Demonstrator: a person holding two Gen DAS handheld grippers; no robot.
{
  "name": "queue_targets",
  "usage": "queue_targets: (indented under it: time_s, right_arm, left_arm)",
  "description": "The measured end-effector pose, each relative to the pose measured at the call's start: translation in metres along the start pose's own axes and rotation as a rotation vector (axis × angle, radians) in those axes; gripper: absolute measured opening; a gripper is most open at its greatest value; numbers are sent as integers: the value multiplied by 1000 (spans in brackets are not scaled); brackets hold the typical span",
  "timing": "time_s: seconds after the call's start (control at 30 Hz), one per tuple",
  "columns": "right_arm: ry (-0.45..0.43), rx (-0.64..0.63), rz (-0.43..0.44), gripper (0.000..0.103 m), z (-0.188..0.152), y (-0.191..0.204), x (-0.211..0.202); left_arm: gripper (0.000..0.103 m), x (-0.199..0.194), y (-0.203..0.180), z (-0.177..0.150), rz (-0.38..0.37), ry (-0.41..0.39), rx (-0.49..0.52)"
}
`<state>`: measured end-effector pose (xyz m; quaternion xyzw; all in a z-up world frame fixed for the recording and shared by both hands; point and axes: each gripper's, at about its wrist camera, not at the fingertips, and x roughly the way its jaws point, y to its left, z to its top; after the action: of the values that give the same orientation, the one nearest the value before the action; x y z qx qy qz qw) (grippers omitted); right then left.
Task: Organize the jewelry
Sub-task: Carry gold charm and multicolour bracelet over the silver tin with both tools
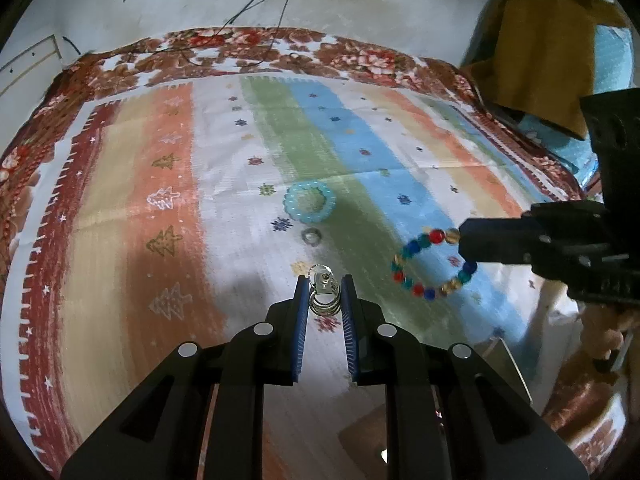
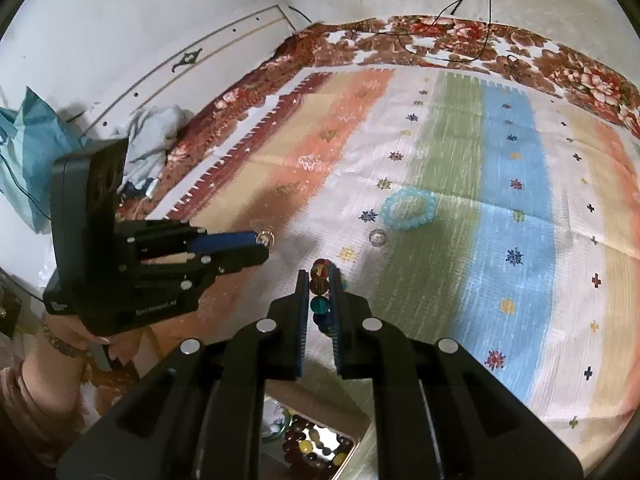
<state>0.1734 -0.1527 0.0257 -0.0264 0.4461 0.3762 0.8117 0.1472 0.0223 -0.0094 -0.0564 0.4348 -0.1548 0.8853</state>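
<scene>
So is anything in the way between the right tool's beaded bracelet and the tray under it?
Nothing visible. The right tool holds the multicolour beaded bracelet clear above the cloth. The tray sits just behind and below, already holding beads, with only the tool's own body overhanging it.

I have 2 fisheye views, each mounted just behind its own gripper and looking forward and steeply down along the fingers at the striped cloth (image 1: pixel 248 128).

The left wrist view sits close over the cloth, with the left gripper (image 1: pixel 325 288) filling its lower edge and the right gripper (image 1: pixel 460 240) entering from the right.

The right wrist view looks the same way, with the left gripper (image 2: pixel 264 242) at its left side.

Both views share the pale blue bead bracelet (image 1: pixel 310 202) (image 2: pixel 408 208), the small clear ring (image 1: pixel 311 236) (image 2: pixel 377 237) and the floral blanket (image 1: pixel 256 46) (image 2: pixel 440 36) by the wall.
</scene>
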Motion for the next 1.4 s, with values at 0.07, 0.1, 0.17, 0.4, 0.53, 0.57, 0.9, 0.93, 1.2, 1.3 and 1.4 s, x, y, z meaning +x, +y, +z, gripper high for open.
queue_targets:
  time_s: [0.07, 0.1, 0.17, 0.4, 0.53, 0.57, 0.9, 0.93, 1.2, 1.3, 1.4]
  right_arm:
    - [-12, 9, 10, 11, -4, 0, -6]
    - [-14, 13, 12, 11, -5, 0, -7]
    - [-19, 20, 16, 11, -9, 0, -11]
    - [-59, 22, 51, 11, -19, 8, -28]
    - [-112, 2, 101, 11, -26, 17, -44]
    - [-123, -4, 113, 11, -27, 19, -47]
    - [-136, -37, 133, 11, -48, 34, -60]
    - [-136, -35, 132, 11, -50, 34, -61]
    - [-143, -9, 120, 11, -71, 34, -71]
    - [-148, -4, 121, 11, -75, 36, -74]
    - [-149, 2, 122, 11, -80, 37, -76]
  left_arm:
    - [16, -5, -3, -4, -6, -8, 4]
    - [16, -8, -5, -5, -7, -13, 5]
    - [16, -13, -9, -9, -18, -22, 7]
    - [16, -31, -20, -26, -34, -66, 2]
    - [16, -39, -28, -34, -46, -93, 9]
    - [16, -41, -30, -35, -51, -99, 11]
    - [16, -56, -41, -51, -89, -133, 40]
    - [16, -57, -42, -54, -90, -133, 44]
    - [16, -63, -53, -73, -113, -127, 70]
    - [16, -67, -57, -79, -129, -137, 82]
    - [16, -72, -63, -86, -144, -146, 102]
